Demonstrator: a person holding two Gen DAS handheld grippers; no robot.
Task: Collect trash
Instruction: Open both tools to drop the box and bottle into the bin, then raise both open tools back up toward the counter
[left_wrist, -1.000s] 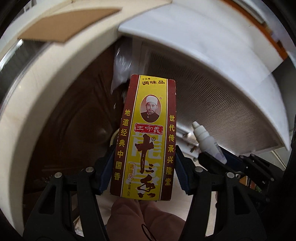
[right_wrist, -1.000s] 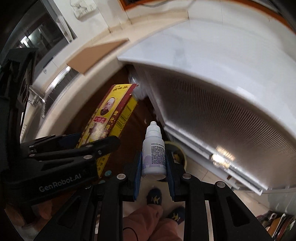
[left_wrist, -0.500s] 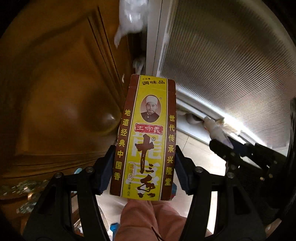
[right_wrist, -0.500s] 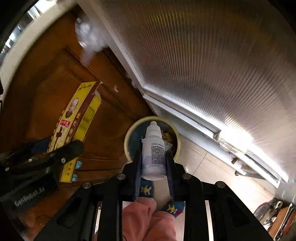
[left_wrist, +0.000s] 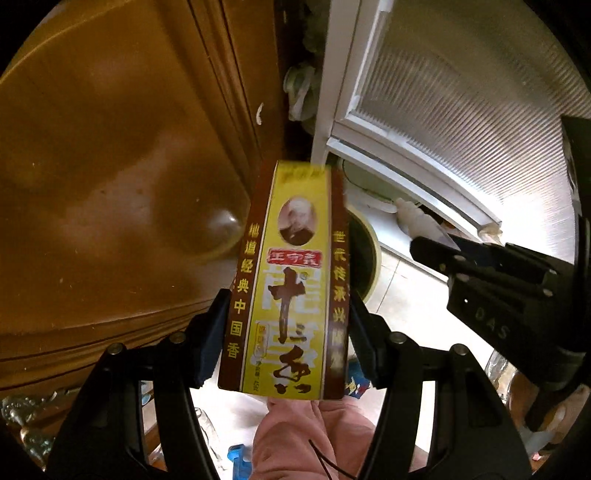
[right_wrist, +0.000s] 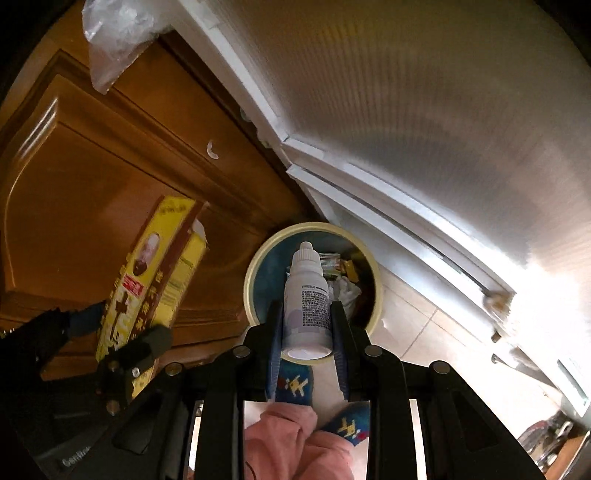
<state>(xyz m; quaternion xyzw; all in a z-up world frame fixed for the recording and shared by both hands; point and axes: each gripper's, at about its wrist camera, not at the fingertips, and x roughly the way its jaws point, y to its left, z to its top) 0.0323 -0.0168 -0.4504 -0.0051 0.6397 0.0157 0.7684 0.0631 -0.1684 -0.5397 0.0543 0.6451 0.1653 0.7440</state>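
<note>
Blue pads line the fingers (right_wrist: 276, 345) of the right gripper (right_wrist: 306, 332), and they are clamped on the sides of a small white plastic dropper bottle (right_wrist: 306, 295); its cap points forward and down, so it hangs just over the open mouth of the round bin (right_wrist: 255, 273); I judge it is held this way so that it falls straight in when the fingers part. The bin has a pale yellow rim and a dark blue inside, with crumpled wrappers and paper already in it; it stands on the tiled floor (right_wrist: 417, 332), in the corner between the brown wooden door (right_wrist: 92, 166) and the white ribbed panel (right_wrist: 424, 92).

The left gripper (left_wrist: 288, 332) is clamped on the two narrow sides of a flat cardboard seasoning box (left_wrist: 291, 280), yellow and dark red with printed characters; the box stands lengthwise between the fingers, near the bin rim but seemingly not yet above the opening, beside the wooden door. Both pieces of trash seem ready for dropping; the bottle looks closer. Pink trouser legs (right_wrist: 291, 443) and blue patterned socks show below.
</note>
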